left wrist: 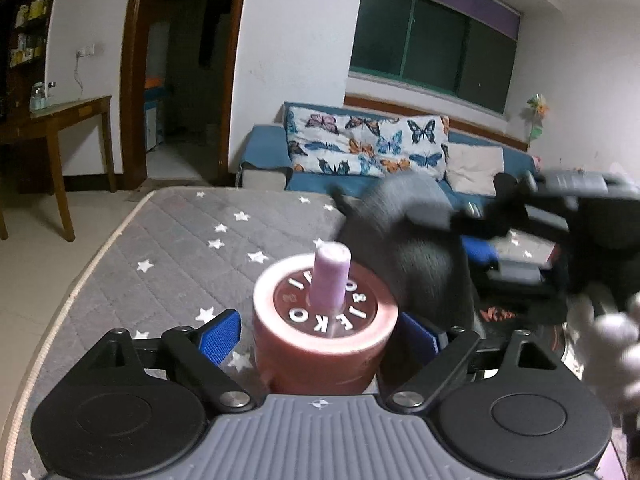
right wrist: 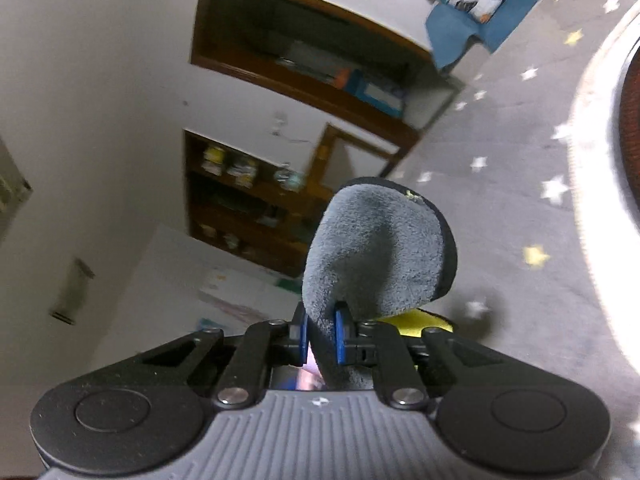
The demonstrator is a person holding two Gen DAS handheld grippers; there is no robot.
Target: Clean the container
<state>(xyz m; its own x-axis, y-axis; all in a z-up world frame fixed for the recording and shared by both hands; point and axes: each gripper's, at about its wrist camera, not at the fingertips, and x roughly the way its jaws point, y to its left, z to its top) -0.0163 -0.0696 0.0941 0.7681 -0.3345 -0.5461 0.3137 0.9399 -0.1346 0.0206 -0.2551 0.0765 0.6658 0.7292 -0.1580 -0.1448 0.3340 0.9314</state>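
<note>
Left gripper point(left wrist: 326, 338) nearest the lens: blue pads either side of a pink cup point(left wrist: 325, 344), clamped on its wall. The cup stands upright on a grey quilted mattress point(left wrist: 180, 240) printed with white stars. Its dark lid carries white raised letters, and a pale purple straw point(left wrist: 330, 280) rises from the centre.

Right gripper point(right wrist: 322, 336): jaws pinched tight on a fold of grey cloth point(right wrist: 372, 248). The cloth bulges forward past the fingertips; a yellow patch shows beneath it. In the left wrist view the same cloth point(left wrist: 404, 240) is motion-blurred, just behind and right of the cup; contact with the lid cannot be told.

Surface: mattress has a cream piped edge and diamond stitching.

Room, left wrist view: blue sofa point(left wrist: 360, 184) beyond the mattress, with a butterfly-print cushion point(left wrist: 364, 146) and a plain cream cushion beside it. Dark green-framed window point(left wrist: 432, 40) above the sofa. Wooden doorway point(left wrist: 184, 72) to a dim room. Wooden side table point(left wrist: 60, 128) against the white wall at left, shelves with jars behind it. Pale tiled floor.
</note>
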